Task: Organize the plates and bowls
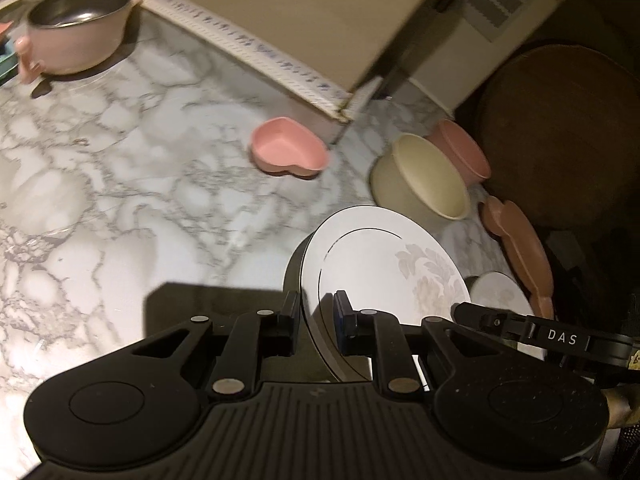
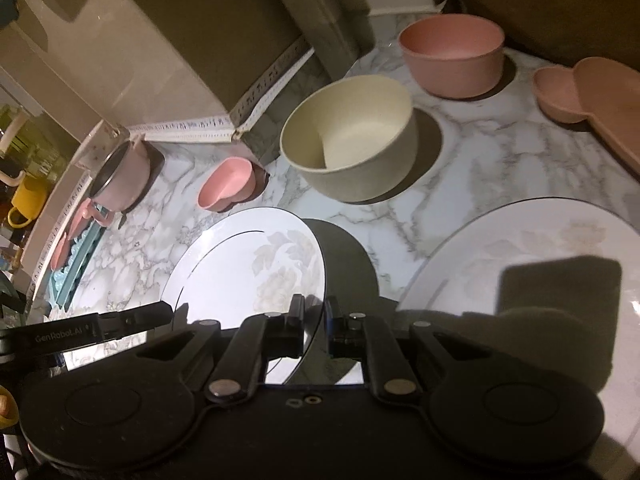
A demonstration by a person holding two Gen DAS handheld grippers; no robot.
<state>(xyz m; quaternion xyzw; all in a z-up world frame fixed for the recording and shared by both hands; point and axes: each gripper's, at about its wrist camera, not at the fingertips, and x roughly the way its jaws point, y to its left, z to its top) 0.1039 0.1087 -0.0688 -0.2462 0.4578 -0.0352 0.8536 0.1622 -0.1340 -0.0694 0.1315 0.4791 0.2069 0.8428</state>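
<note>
White plate [image 1: 384, 264] with faint floral print, held on edge above the marble counter [image 1: 120, 184]; rim pinched between the two fingers of the left gripper [image 1: 318, 320], rest of the plate rising beyond the fingertips. Same plate [image 2: 256, 264] in the right wrist view, rim likewise clamped between the fingers of the right gripper [image 2: 316, 320], the left gripper reaching in from the left. Second white plate [image 2: 540, 264] flat on the counter, just right of the held one, partly under the right gripper's shadow. Cream bowl [image 2: 352, 136] beyond the plates, upright. Pink bowl [image 2: 456, 52] farther right, near but apart from the cream bowl. Shallow pink dish [image 2: 592, 96] at far right, near the counter edge. Pink heart-shaped dish [image 1: 288, 152] left of the cream bowl, well apart from the held plate. Pink pot [image 1: 76, 28] with steel lining at far left. Teal rack [image 2: 76, 264] along the left edge, near the pot.
</note>
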